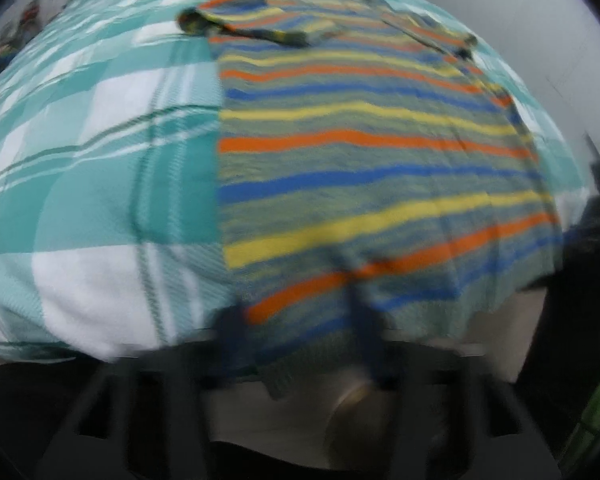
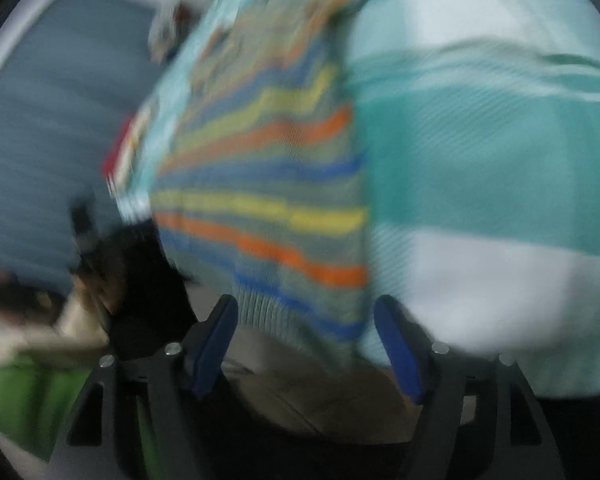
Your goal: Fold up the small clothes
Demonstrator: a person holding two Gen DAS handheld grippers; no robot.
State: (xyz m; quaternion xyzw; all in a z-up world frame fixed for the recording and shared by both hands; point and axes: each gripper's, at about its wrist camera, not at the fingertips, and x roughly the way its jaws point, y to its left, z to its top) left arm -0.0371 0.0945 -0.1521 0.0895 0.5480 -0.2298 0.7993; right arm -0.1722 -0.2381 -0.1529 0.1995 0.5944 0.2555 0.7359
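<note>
A small striped sweater (image 1: 360, 152), in orange, blue, yellow and grey-green, lies flat on a teal and white checked cloth (image 1: 100, 168). Its sleeves are folded across the top. Its hem hangs over the near edge. My left gripper (image 1: 296, 320) is open, its blurred blue fingers (image 1: 230, 328) straddling the hem's left corner. In the right wrist view the same sweater (image 2: 268, 208) shows from the side. My right gripper (image 2: 306, 344) is open, with blue pads (image 2: 214, 340) on either side of the ribbed hem's right corner. Both views are motion-blurred.
The checked cloth (image 2: 500, 160) covers the whole work surface. Below its near edge is a beige floor (image 2: 320, 400). A grey-blue surface (image 2: 52, 120) is at the left of the right view, with something green (image 2: 28, 400) low down. Dark shapes (image 1: 588, 260) stand at the right.
</note>
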